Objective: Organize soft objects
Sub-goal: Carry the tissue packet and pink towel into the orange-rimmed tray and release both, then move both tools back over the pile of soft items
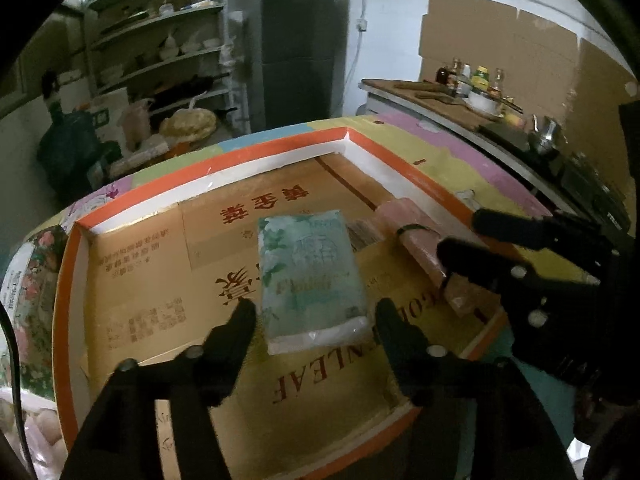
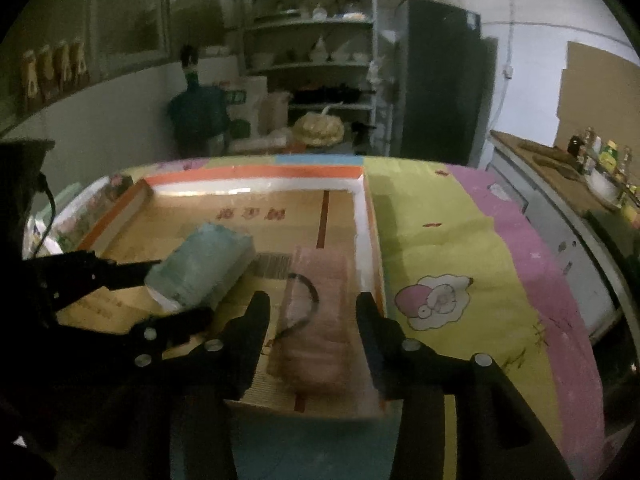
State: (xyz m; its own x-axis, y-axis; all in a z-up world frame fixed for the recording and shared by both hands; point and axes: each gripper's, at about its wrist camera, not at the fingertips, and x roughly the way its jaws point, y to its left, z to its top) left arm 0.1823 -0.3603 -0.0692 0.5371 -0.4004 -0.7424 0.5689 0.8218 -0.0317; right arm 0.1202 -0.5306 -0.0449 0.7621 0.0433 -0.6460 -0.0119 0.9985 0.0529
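Observation:
A green and white tissue pack (image 1: 312,272) lies flat on the cardboard floor of an orange-rimmed box (image 1: 280,148). My left gripper (image 1: 316,314) straddles its near end, jaws open, with a small gap on each side. A pink soft pack (image 2: 332,320) with a dark loop on it lies along the box's right wall (image 2: 362,216). My right gripper (image 2: 313,306) stands open around it, pads clear of its sides. The left wrist view shows the right gripper (image 1: 460,232) at the pink pack (image 1: 416,236). In the right wrist view the left gripper (image 2: 178,290) flanks the tissue pack (image 2: 200,272).
The box sits on a table with a yellow and pink cartoon cloth (image 2: 460,248). A counter (image 1: 440,100) with bottles and a bowl runs along the right. Shelves (image 2: 312,40), a dark fridge (image 2: 440,80) and a person (image 2: 196,108) stand behind the table.

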